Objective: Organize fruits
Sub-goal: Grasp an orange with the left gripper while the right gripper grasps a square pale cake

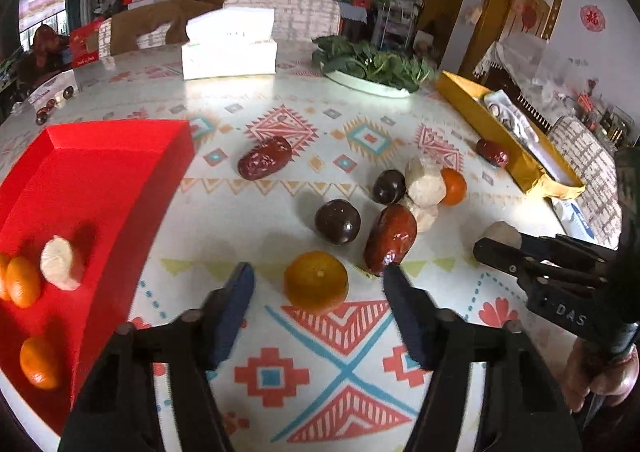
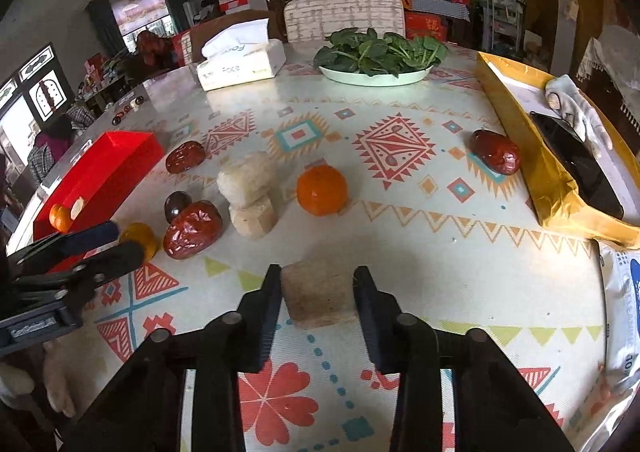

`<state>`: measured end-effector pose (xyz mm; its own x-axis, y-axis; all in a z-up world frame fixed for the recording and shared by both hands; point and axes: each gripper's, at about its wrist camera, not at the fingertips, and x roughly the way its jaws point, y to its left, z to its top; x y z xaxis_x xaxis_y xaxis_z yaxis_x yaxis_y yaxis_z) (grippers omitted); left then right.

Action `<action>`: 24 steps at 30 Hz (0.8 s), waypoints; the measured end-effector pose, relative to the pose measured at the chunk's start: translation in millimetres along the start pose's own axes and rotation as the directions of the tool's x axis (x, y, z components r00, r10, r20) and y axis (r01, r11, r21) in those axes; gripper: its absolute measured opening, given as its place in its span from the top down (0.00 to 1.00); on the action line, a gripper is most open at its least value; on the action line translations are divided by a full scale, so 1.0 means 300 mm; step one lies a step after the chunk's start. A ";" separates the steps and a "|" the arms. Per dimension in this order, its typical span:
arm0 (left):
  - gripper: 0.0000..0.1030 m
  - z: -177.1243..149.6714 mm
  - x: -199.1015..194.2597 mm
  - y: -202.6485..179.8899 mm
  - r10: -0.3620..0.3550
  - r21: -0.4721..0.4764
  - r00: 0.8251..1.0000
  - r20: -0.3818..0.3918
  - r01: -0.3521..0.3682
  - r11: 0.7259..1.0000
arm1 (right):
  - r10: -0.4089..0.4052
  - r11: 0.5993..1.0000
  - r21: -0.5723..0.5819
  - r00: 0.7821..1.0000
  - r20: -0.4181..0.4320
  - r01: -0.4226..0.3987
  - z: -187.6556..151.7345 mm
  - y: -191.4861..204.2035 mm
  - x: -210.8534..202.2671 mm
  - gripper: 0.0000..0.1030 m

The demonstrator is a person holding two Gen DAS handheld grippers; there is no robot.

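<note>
The right claw [image 2: 316, 292] is gripping a pale peeled chunk [image 2: 318, 292]; the left claw [image 1: 318, 284] is gaping wide around a tangerine [image 1: 316, 282] beside an upright-angled jujube [image 1: 390, 238].

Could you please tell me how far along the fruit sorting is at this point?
Early on. The red tray already holds small oranges and a pale peeled piece. The left tool is open around an orange; the right tool brackets a pale chunk, grip unclear. Three red dates, two dark plums, another orange and pale pieces remain on the table.
</note>
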<state>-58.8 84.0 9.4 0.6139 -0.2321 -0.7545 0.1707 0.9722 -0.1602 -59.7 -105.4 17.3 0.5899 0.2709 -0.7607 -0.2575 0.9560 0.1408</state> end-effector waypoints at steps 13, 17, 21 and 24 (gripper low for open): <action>0.69 -0.026 -0.163 0.137 -0.060 -0.134 0.992 0.111 0.075 0.988 | 0.056 0.997 0.051 0.997 0.046 -0.059 -0.002 -0.017 -0.047 0.66; 0.69 -0.016 -0.284 0.232 -0.055 -0.182 0.982 0.181 0.089 0.979 | 0.143 0.987 0.058 0.988 0.061 -0.147 0.018 0.025 -0.089 0.66; 0.69 0.005 -0.373 0.352 -0.033 -0.226 0.974 0.223 0.085 0.970 | 0.236 0.970 0.041 0.970 0.063 -0.239 0.070 0.120 -0.117 0.66; 0.69 0.043 -0.403 0.460 0.021 -0.252 0.974 0.225 0.037 0.967 | 0.283 0.959 0.008 0.958 0.054 -0.284 0.135 0.225 -0.115 0.66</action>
<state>-99.5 246.0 86.9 0.7747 -0.2126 -0.5955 -0.0061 0.9392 -0.3432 -66.5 -45.7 78.8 0.5334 0.5360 -0.6544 -0.4081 0.8407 0.3560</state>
